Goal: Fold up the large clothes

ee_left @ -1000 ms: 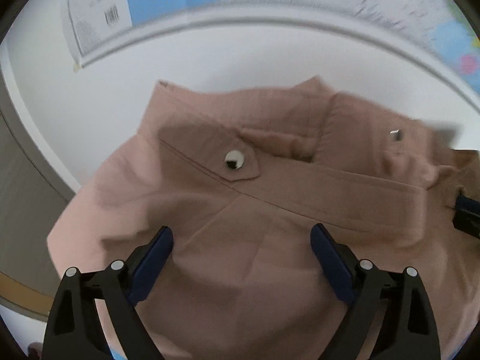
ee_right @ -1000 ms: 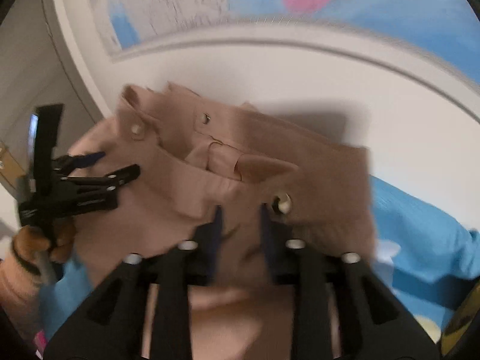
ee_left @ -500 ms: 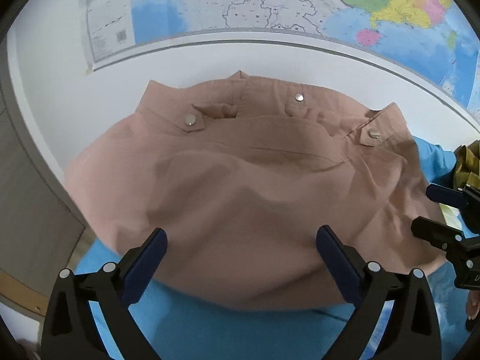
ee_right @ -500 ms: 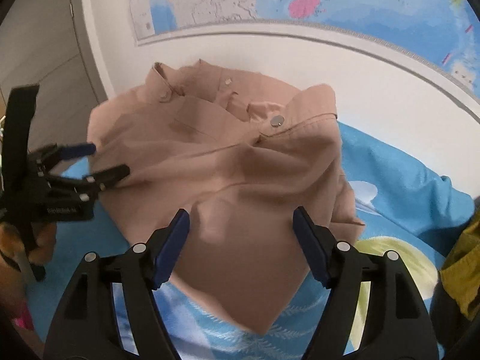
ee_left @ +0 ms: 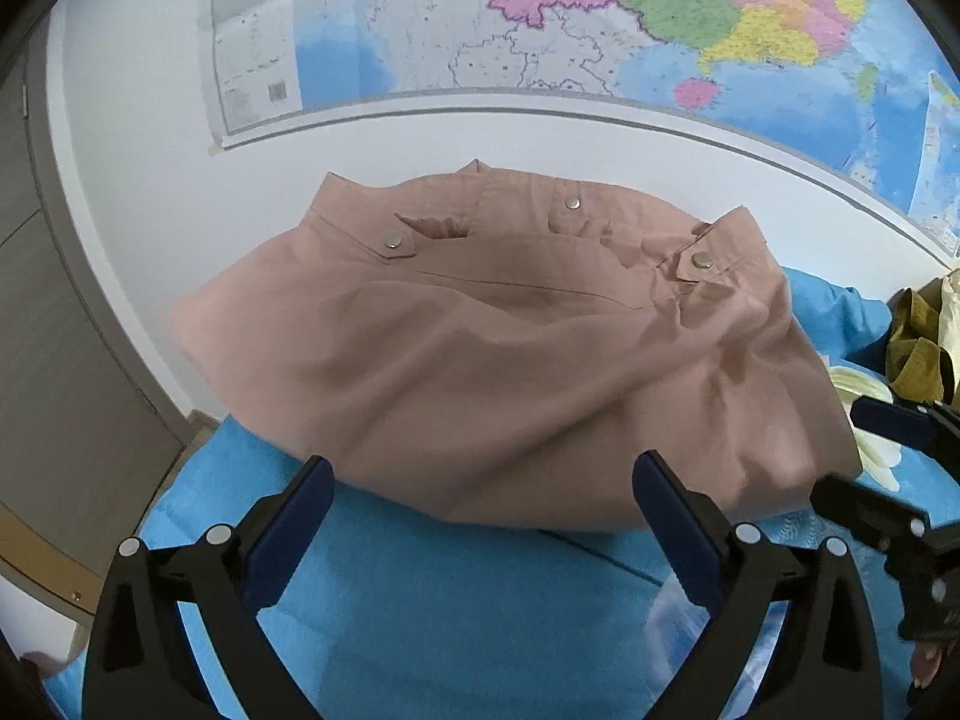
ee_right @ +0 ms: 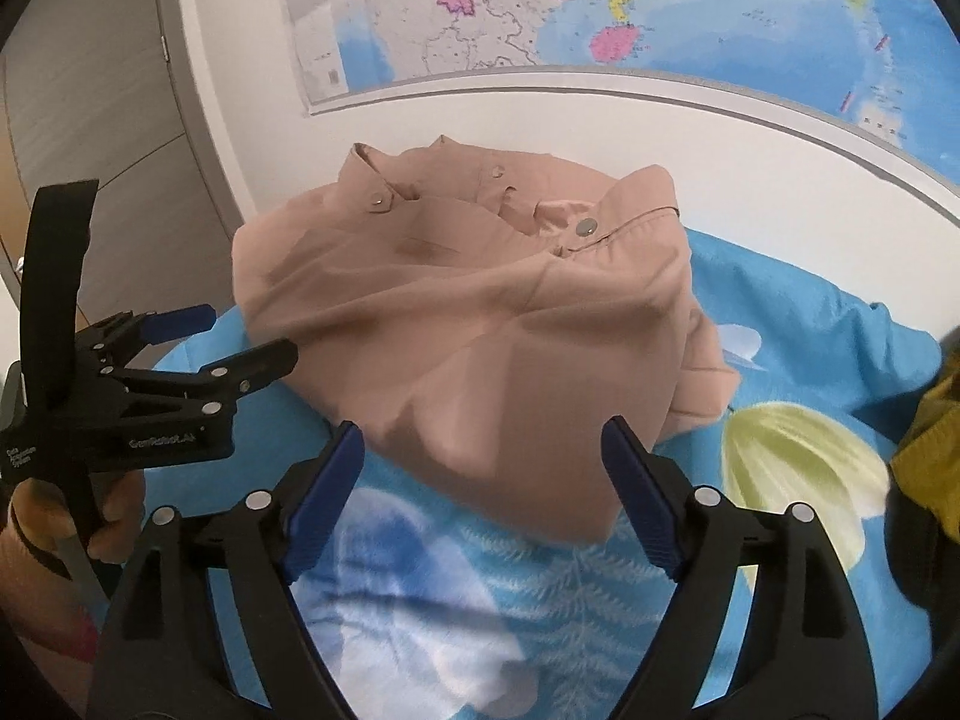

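Note:
A dusty-pink garment (ee_left: pixel 510 360) with metal snap buttons lies folded in a mound on the blue sheet, its collar edge against the white wall; it also shows in the right wrist view (ee_right: pixel 480 312). My left gripper (ee_left: pixel 480 468) stands wide open just short of the garment's near edge, with nothing pinched. My right gripper (ee_right: pixel 483 429) is at the near right part of the garment; its jaws are opening and the pads stand clear of the cloth. Each gripper shows in the other's view: the left gripper (ee_right: pixel 246 333) and the right gripper (ee_left: pixel 843 450).
A blue sheet with pale flower prints (ee_right: pixel 420 570) covers the bed. An olive-yellow garment (ee_left: pixel 918 348) is heaped at the right. A coloured map (ee_left: pixel 600 30) hangs on the white wall behind. A grey cabinet front (ee_left: pixel 72 360) stands to the left.
Both grippers drew back from the pink garment. The right gripper, shut on the cloth a second ago, let go and opened. The garment now rests folded on the sheet.

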{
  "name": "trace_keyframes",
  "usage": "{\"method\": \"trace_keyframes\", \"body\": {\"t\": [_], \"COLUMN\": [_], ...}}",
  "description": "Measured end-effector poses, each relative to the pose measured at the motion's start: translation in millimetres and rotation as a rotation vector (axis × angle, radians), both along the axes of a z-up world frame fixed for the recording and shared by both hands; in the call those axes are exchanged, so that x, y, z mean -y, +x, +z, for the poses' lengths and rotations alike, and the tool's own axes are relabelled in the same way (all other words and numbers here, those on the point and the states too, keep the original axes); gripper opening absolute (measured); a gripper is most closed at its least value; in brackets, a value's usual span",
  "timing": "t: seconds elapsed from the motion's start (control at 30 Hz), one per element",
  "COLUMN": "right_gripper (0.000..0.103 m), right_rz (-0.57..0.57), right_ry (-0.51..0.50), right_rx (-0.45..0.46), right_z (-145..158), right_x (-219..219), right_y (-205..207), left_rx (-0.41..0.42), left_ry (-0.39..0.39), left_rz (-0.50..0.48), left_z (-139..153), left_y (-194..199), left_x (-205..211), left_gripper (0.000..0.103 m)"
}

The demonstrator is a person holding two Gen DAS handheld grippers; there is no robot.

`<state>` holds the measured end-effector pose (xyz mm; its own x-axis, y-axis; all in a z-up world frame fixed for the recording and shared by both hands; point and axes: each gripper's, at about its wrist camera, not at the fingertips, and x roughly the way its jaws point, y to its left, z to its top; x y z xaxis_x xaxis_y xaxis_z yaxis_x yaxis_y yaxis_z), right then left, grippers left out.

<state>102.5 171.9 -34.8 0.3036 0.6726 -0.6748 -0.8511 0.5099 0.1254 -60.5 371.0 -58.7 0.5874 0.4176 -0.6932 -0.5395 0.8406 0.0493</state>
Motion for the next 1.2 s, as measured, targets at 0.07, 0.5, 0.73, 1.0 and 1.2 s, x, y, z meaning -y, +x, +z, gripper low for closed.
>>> {"method": "trace_keyframes", "body": {"t": [0.07,0.5,0.73,1.0,1.2], "right_gripper": [0.086,0.095,0.097,0.097,0.097], "right_rz": [-0.001,-0.02,-0.02,-0.014,-0.016], "right_ry": [0.001,0.02,0.027,0.033,0.043], "right_rx": [0.005,0.035,0.046,0.041,0.059], "right_z": [-1,0,1,-1,3], "right_x": [3,20,27,32,35], "right_y": [-7,-38,-50,-63,-70], "left_rx": [0.001,0.006,0.008,0.009,0.017], "left_ry": [-0.002,-0.01,-0.016,-0.017,-0.005], "left_rz": [0.006,0.045,0.069,0.066,0.068], "left_z": [-1,-3,-5,-4,-1], "left_y": [-4,-32,-46,-53,-58], "left_x": [5,25,31,39,46], "left_gripper": [0.096,0.096,0.096,0.096,0.096]}}
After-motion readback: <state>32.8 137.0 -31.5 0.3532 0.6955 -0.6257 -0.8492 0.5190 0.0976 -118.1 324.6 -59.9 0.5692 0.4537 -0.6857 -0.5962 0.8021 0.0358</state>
